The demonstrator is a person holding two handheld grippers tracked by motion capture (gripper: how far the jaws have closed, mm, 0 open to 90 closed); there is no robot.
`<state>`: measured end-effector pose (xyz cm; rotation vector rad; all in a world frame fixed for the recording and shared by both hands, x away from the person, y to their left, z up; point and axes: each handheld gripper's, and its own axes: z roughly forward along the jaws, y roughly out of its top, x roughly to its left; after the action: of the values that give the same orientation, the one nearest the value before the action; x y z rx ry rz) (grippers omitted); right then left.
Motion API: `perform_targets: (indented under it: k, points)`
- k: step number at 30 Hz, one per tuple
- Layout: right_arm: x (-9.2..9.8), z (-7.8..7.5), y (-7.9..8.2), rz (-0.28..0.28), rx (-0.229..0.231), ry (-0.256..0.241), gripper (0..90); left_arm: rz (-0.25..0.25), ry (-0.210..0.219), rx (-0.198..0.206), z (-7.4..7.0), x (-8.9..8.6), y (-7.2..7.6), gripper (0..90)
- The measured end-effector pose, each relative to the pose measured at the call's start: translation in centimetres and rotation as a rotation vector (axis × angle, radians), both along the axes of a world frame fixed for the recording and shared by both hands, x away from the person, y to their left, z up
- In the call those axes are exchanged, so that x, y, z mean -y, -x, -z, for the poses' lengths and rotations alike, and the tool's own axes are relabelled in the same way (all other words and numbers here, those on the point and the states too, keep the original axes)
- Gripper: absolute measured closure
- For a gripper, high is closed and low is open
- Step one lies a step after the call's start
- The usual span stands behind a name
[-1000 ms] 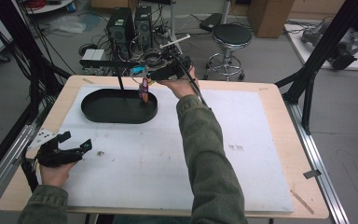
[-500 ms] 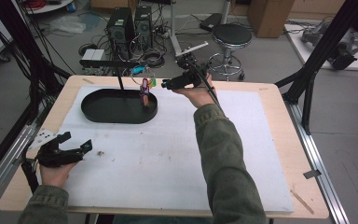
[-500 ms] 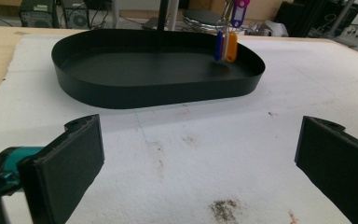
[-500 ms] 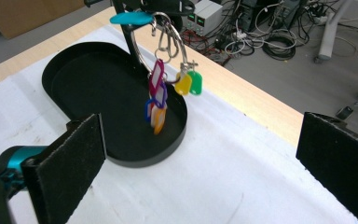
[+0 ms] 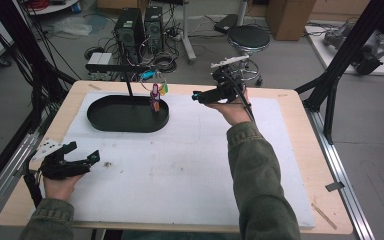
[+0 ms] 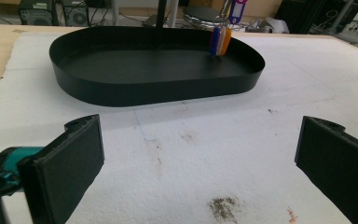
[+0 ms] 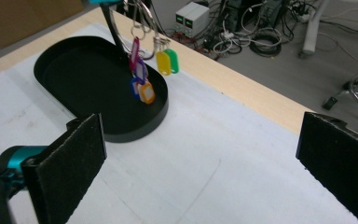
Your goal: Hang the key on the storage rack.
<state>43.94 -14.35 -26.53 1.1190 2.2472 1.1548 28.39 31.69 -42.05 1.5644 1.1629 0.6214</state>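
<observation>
The key tags (image 7: 142, 74) hung on rings from the arm of a black stand (image 5: 128, 82) that rose out of an oval black tray (image 5: 107, 120). Purple, blue and orange tags dangled over the right end of the tray, just inside its wall; a yellow and a green one hung a little farther out, over the wall. The tray itself looked bare apart from the stand's post and sat near the far left corner of the bench, on a white mat (image 5: 190, 165).

The right gripper (image 5: 200, 95) was held above the mat near the far edge of the bench, to the right of the tray and apart from the tags, its nose turned toward them. Its jaws stood wide and released, with nothing between them. The left gripper (image 5: 82, 152) rested low by the near left corner, well apart from the tray, jaws likewise spread and holding nothing.

The mat covered most of the pale wooden bench (image 5: 300, 130) and bore a few dark smudges, one just before the left gripper. Beyond the far edge lay a grey floor with computer towers (image 5: 140, 25), tangled cables, a round stool (image 5: 248, 37) and cardboard boxes. Black frame posts stood at both sides.
</observation>
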Motion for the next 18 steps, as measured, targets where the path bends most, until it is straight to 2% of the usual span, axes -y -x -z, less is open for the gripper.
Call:
perform_targets:
  k: [7, 14, 17, 18]
  points:
    - [1.2, -0.5, 1.2, 0.011, 0.026, -0.004, 0.5, -0.004, 0.002, 0.004, 0.0, -0.1, 0.0, 1.7]
    - [2.9, 0.0, 2.4, 0.038, 0.018, -0.008, 0.5, -0.005, 0.001, 0.003, 0.0, -0.1, 0.0, 1.7]
    - [3.7, -0.1, 3.1, 0.048, 0.034, -0.057, 0.5, -0.009, 0.0, 0.001, 0.0, -0.1, 0.0, 1.7]
    - [3.9, -0.1, 3.3, 0.047, 0.039, -0.06, 0.5, -0.009, 0.001, 0.001, 0.0, -0.1, 0.0, 1.7]
